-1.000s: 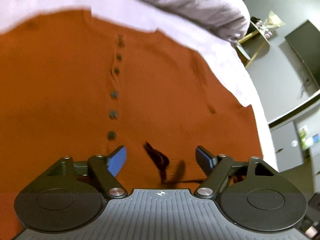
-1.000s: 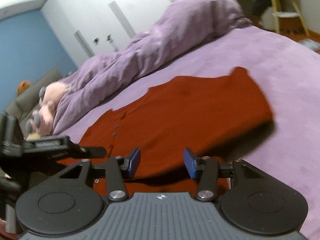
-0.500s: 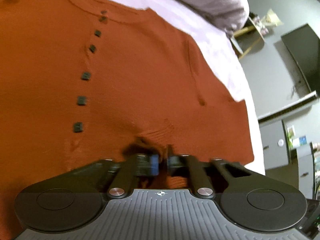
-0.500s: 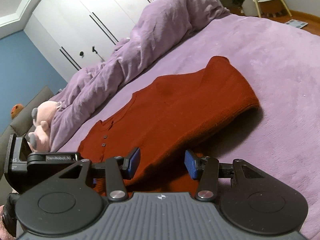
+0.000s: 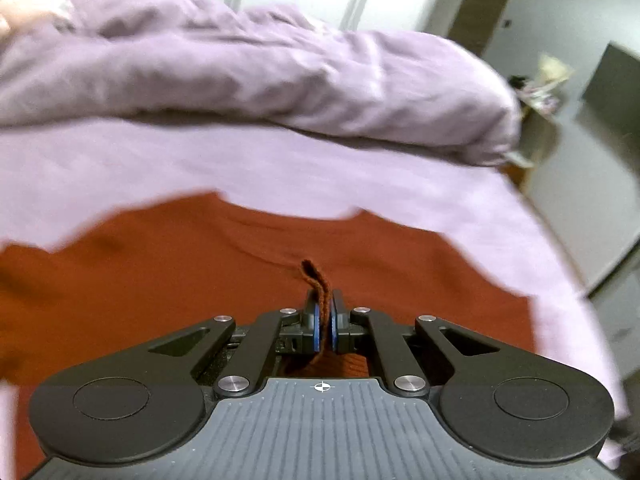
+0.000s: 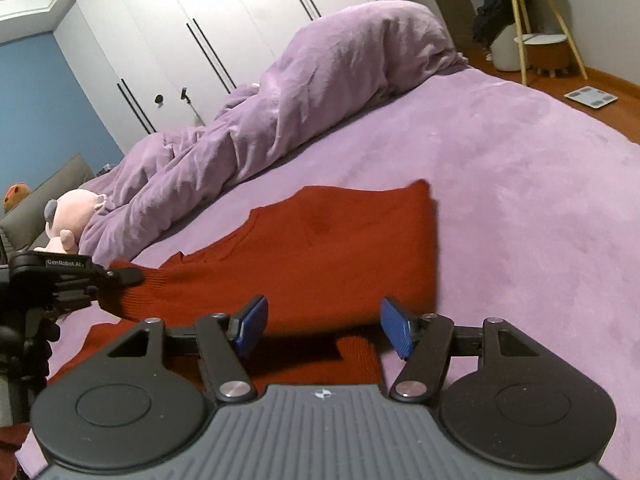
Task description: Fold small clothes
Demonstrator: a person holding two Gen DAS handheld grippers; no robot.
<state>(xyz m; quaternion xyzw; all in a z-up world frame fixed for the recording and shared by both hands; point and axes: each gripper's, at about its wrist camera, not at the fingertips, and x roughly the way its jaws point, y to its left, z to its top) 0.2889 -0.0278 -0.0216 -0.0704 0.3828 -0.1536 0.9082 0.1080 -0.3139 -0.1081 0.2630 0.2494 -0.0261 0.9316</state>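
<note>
The rust-red knit cardigan (image 6: 320, 248) lies spread on the purple bed (image 6: 520, 184), directly ahead of and under both claws. It looks soft, light and limp, a ribbed knit that will sag and stretch wherever it hangs unsupported, so it is best taken by an edge or hem in a thin pinch, with a second hold alongside to keep the fold line straight. The left claw (image 5: 325, 322) is clamped on a small pleat of the cardigan's fabric, which sticks up as a loop just beyond its blue pads (image 5: 317, 320); seen from the right wrist, that hem is raised off the bed to the left of the right claw (image 6: 322, 326). The right claw's jaws have just been opening and stand apart; the ribbed lower edge lies under the gap between them, but the pads do not press on it. By count: 1 cardigan, 2 claws, 1 heaped purple duvet (image 6: 320, 92) well beyond the garment, and 1 pink plush toy (image 6: 68, 220) far off to the left. Its buttons cannot be seen now.
</note>
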